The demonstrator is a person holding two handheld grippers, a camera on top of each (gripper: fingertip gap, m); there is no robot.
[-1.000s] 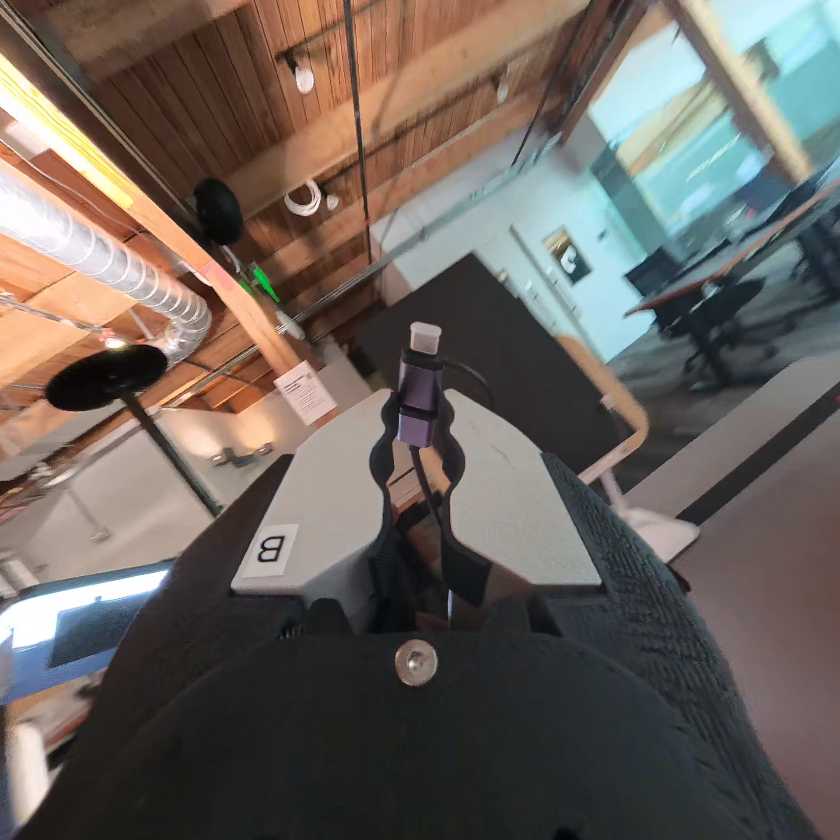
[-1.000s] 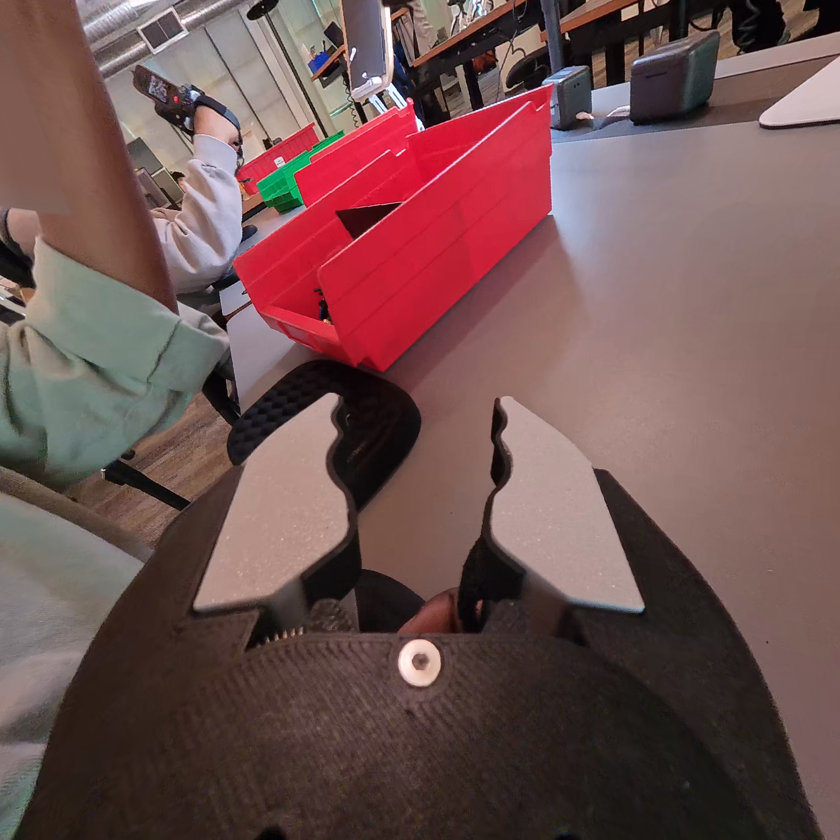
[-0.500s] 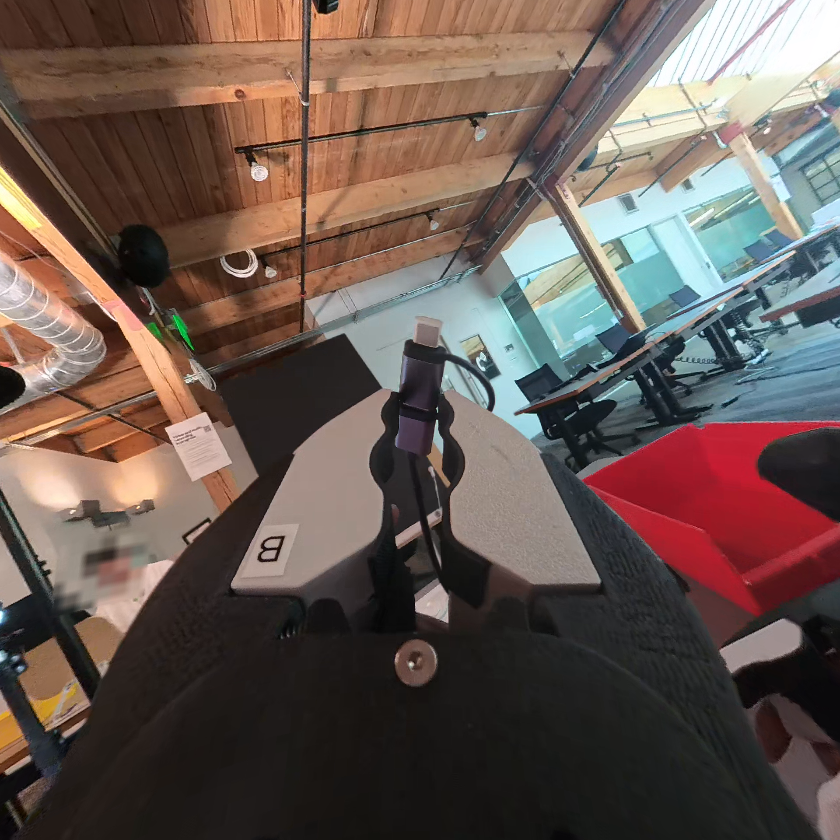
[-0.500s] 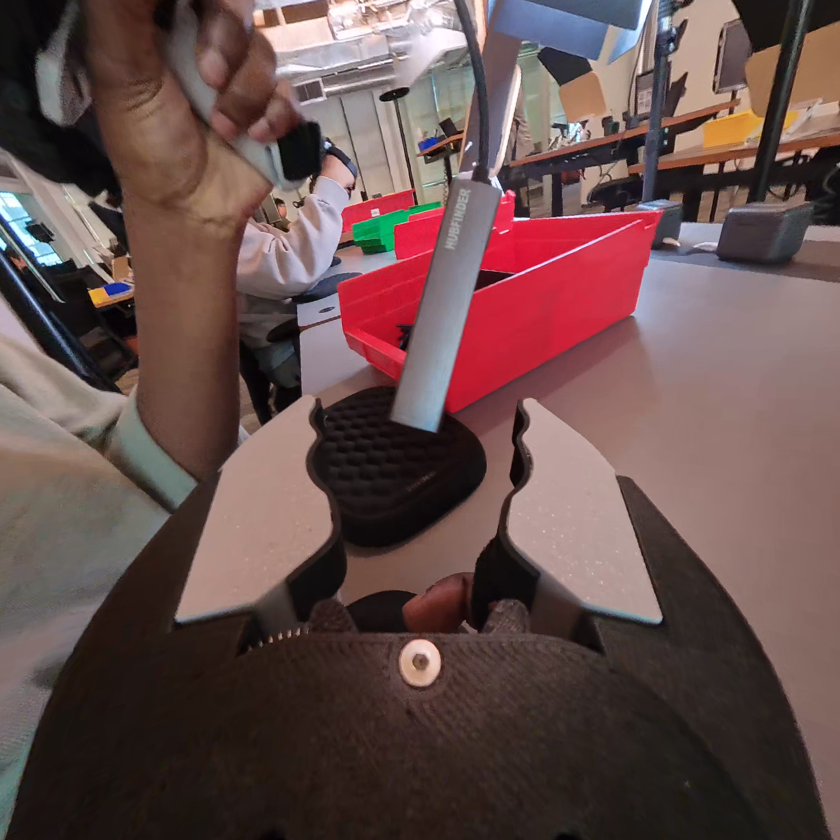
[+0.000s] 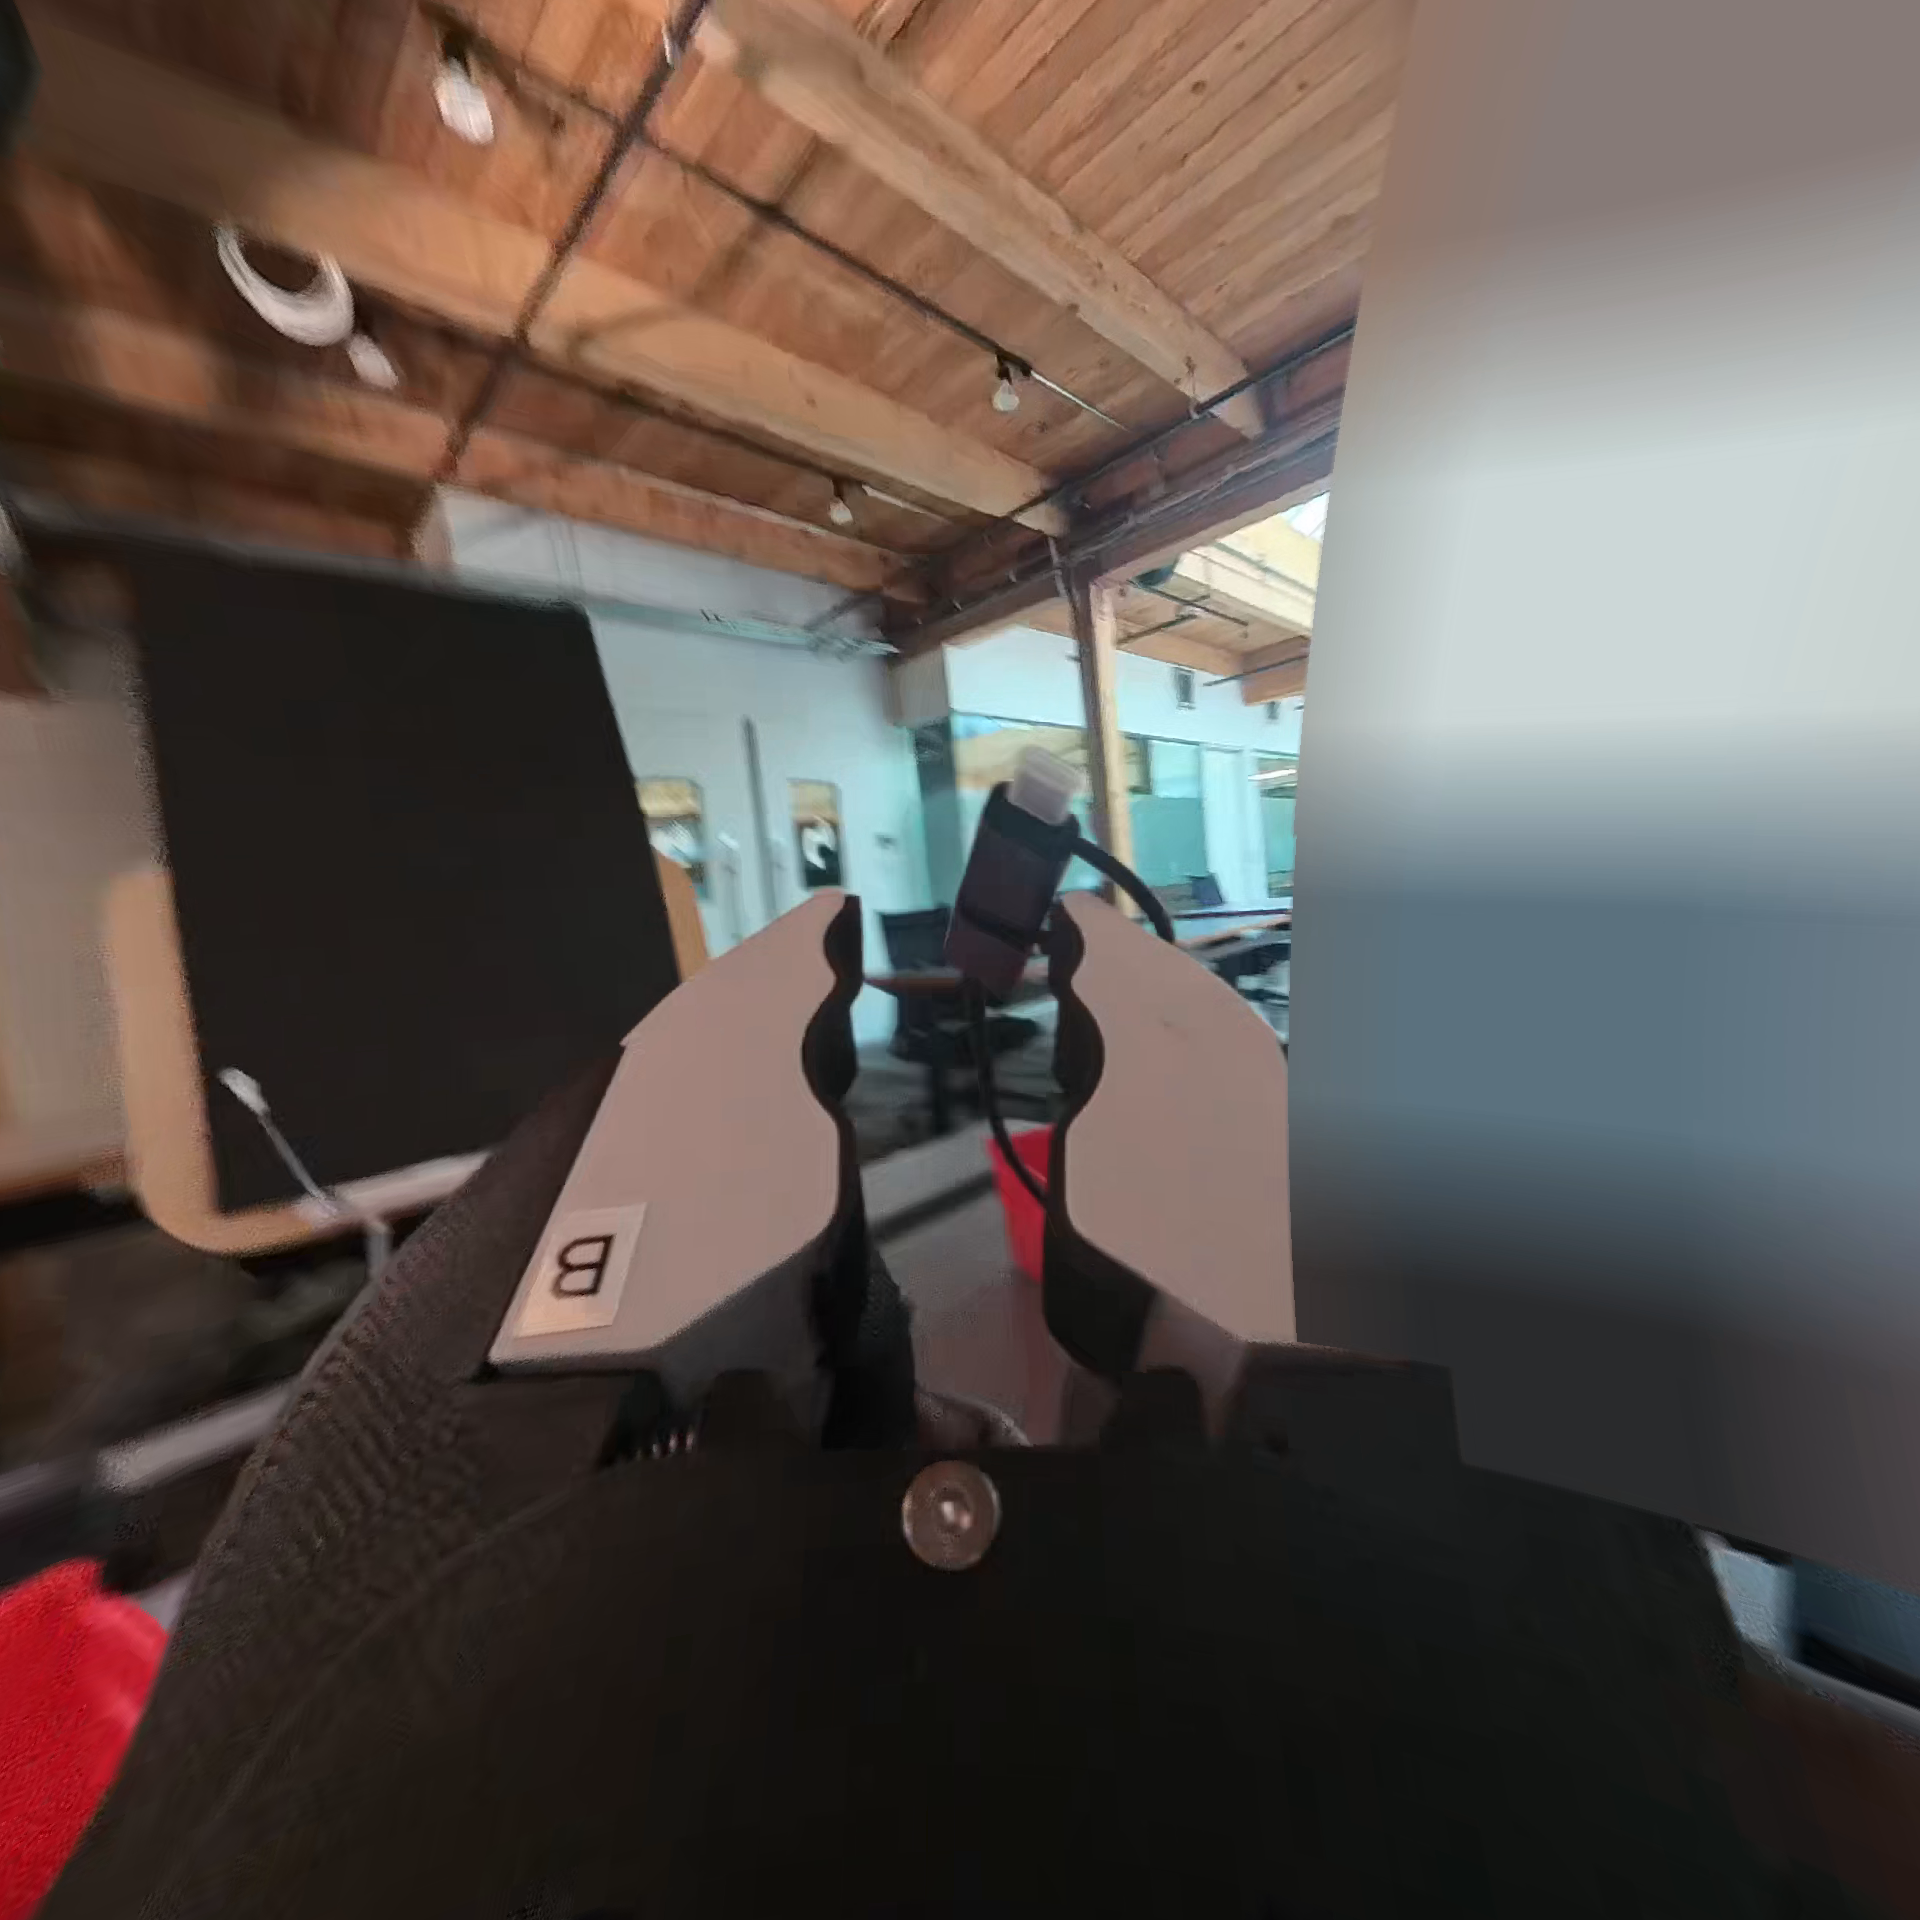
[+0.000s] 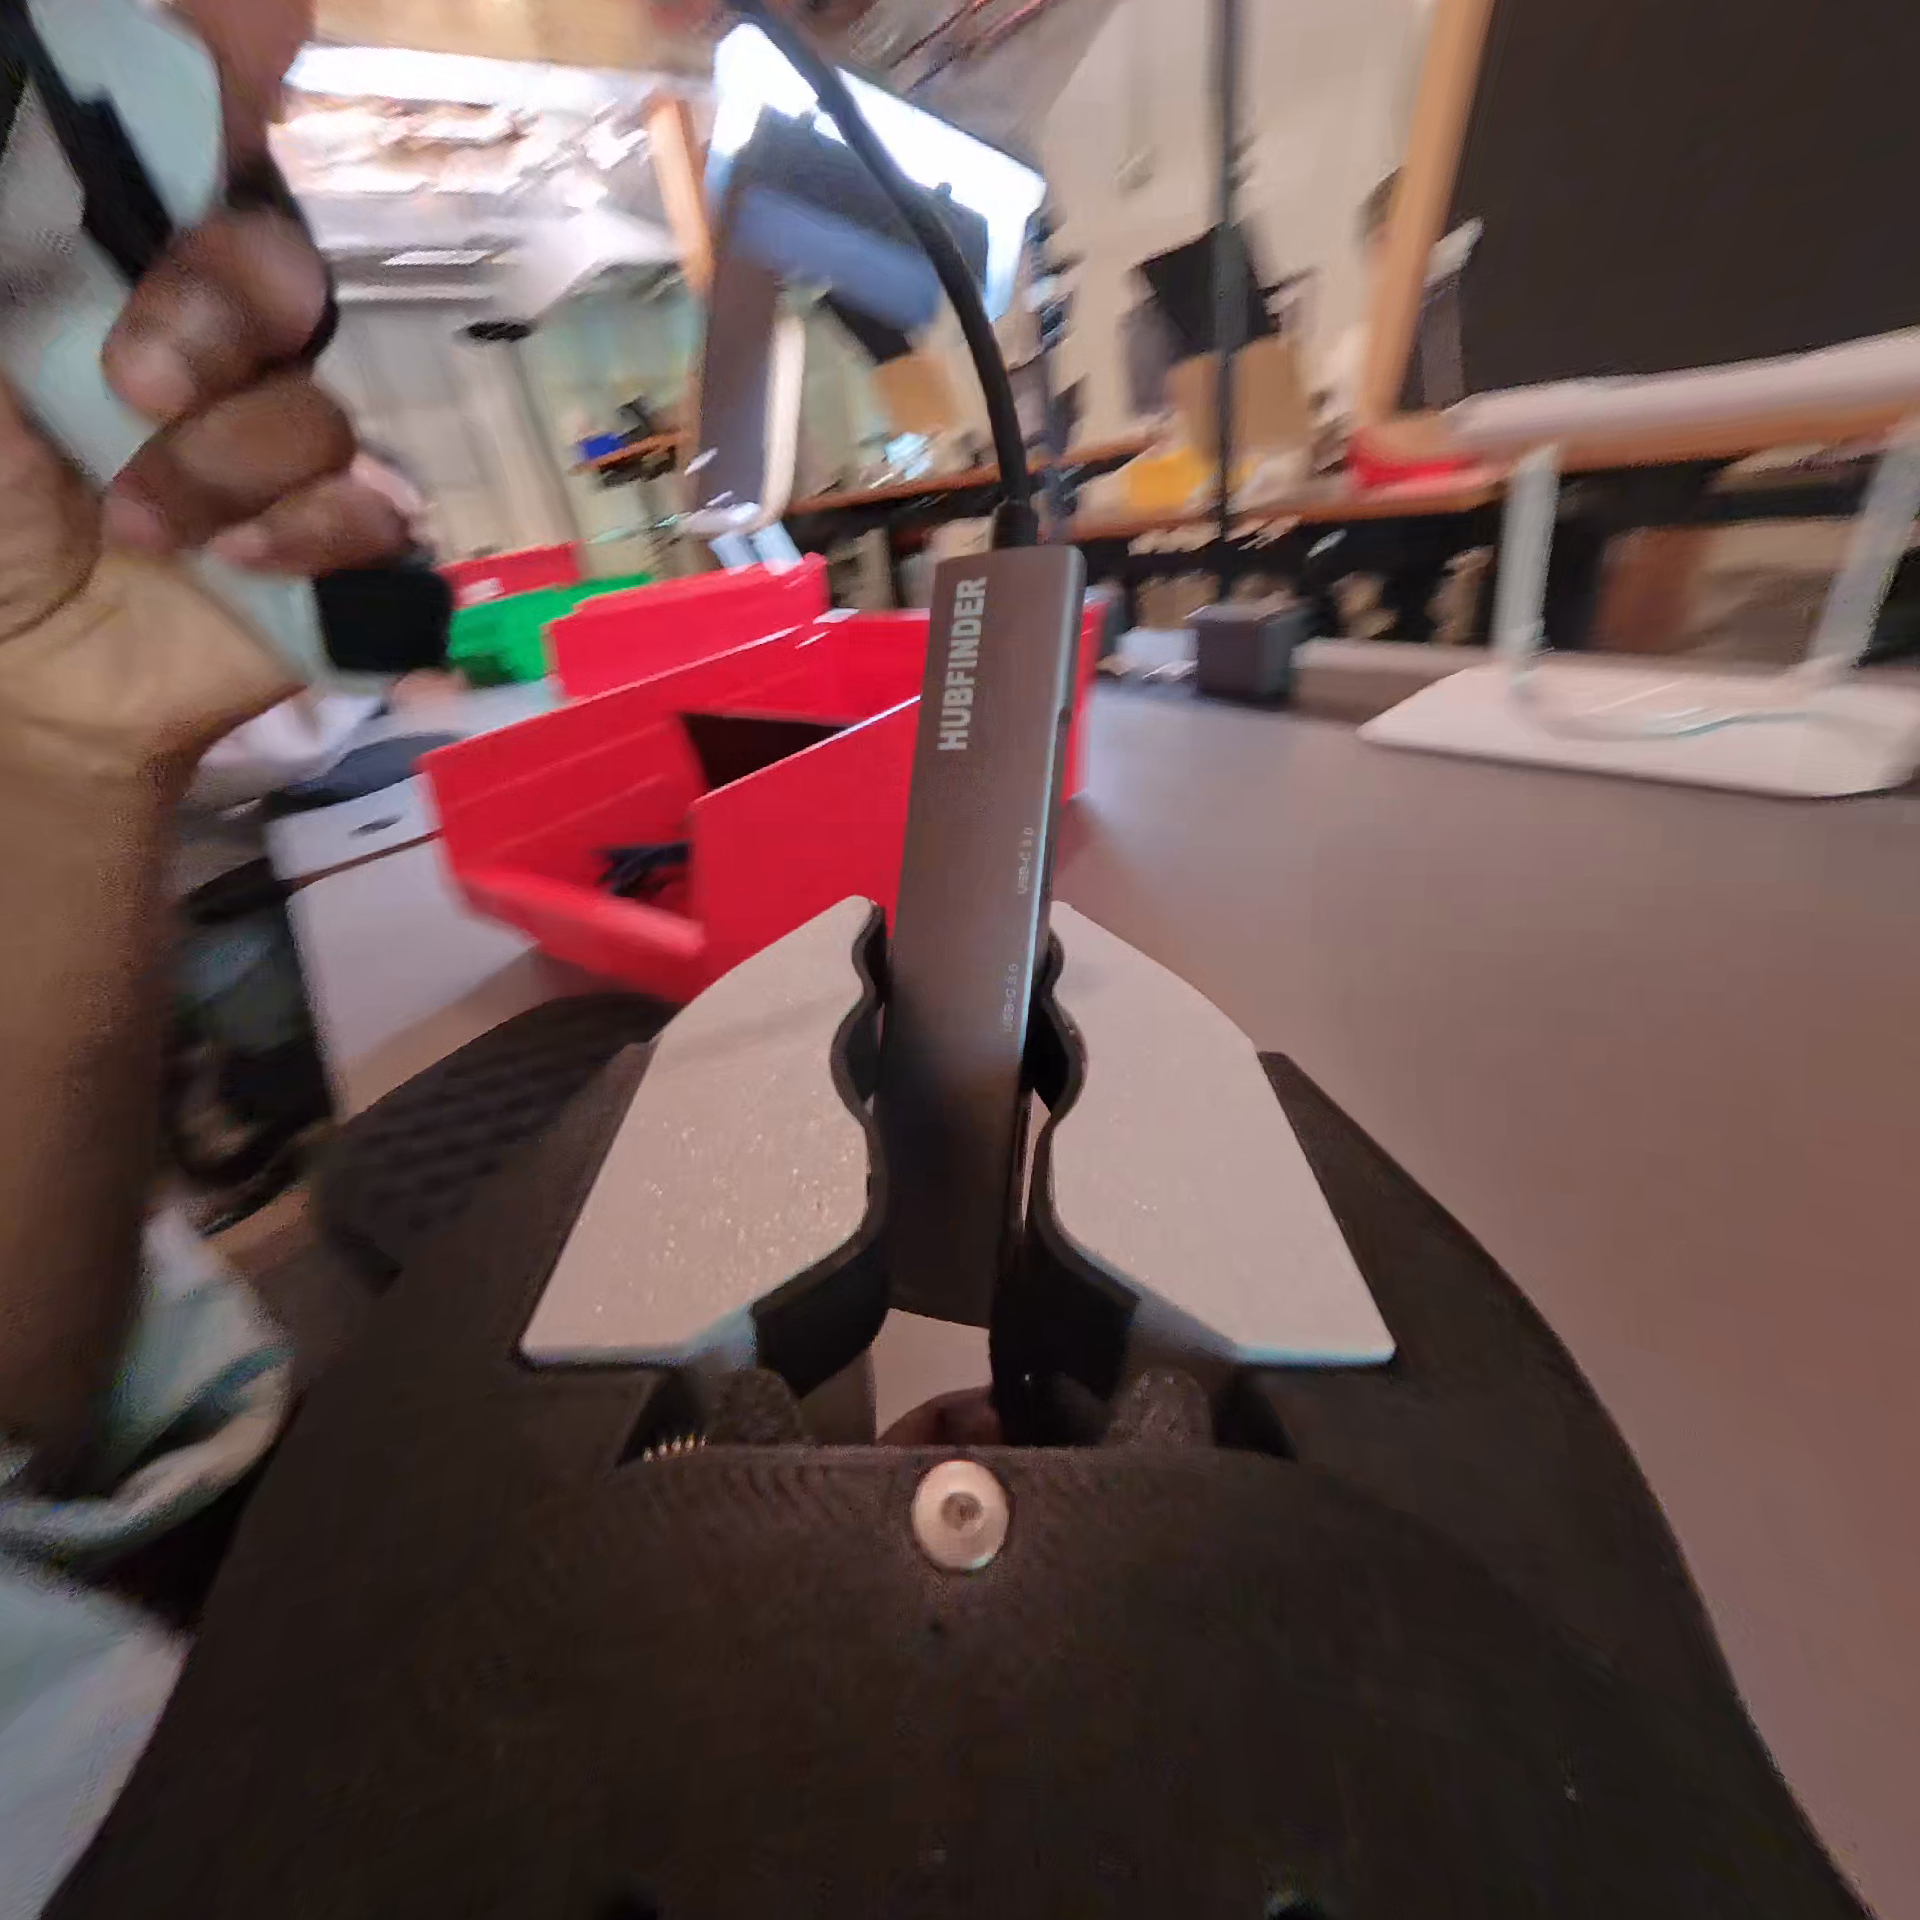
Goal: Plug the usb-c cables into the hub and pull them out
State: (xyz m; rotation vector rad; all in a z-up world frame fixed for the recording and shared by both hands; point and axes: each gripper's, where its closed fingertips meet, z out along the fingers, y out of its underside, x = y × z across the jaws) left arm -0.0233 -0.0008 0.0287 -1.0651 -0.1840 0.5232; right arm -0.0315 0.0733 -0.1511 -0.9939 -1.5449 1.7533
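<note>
Now hub (image 6: 982,935) upright, clamped in right claw (image 6: 961,940) above counter (image 6: 1507,987); red bin (image 6: 644,821) behind-left of hub. Left claw (image 5: 956,935) released, usb-c plug (image 5: 1013,878) leaning on its right finger, raised toward ceiling.

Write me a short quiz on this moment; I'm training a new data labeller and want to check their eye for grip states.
1. True or false: the right gripper is clamped on the dark grey hub.
2. Multiple choice: the nearest bin behind the hub is A) yellow, B) red, C) white.
3. Fill in: around the USB-C plug, the fingers of the left gripper stand ___ (closed or parted).

Key: 1 true. 2 B. 3 parted: the plug leans on one finger, and a gap shows between it and the other.
</note>
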